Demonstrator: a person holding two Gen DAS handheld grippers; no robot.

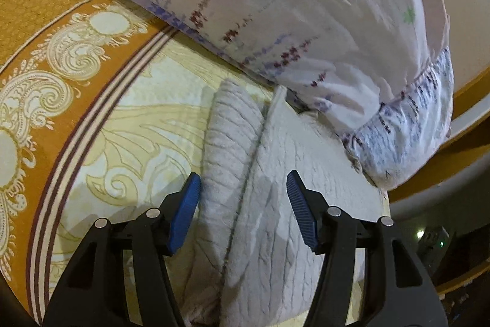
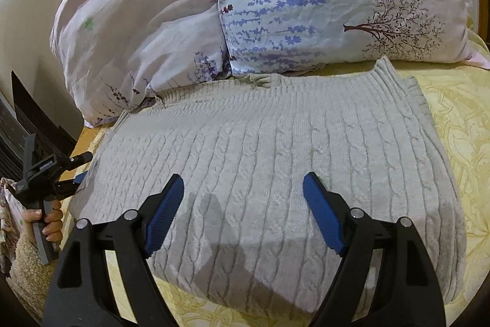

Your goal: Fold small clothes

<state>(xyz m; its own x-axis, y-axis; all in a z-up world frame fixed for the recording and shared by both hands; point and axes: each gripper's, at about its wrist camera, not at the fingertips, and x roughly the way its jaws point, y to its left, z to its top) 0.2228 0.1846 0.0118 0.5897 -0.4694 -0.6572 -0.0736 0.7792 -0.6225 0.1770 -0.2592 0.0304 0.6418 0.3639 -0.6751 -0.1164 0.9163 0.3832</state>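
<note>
My yellow patterned bedspread (image 2: pixel 453 124) carries two floral pillows (image 2: pixel 306 5), and just in front of them, its collar touching them, lies the grey cable-knit sweater (image 2: pixel 260 149), folded into a flat block. My right gripper (image 2: pixel 243 213) hovers low over the sweater's near half with its blue fingers spread wide and nothing between them. My left gripper (image 1: pixel 243 210), off at the sweater's side edge with my hand (image 2: pixel 50 219) wrapped round its handle, likewise gapes wide over the fold, holding nothing.
</note>
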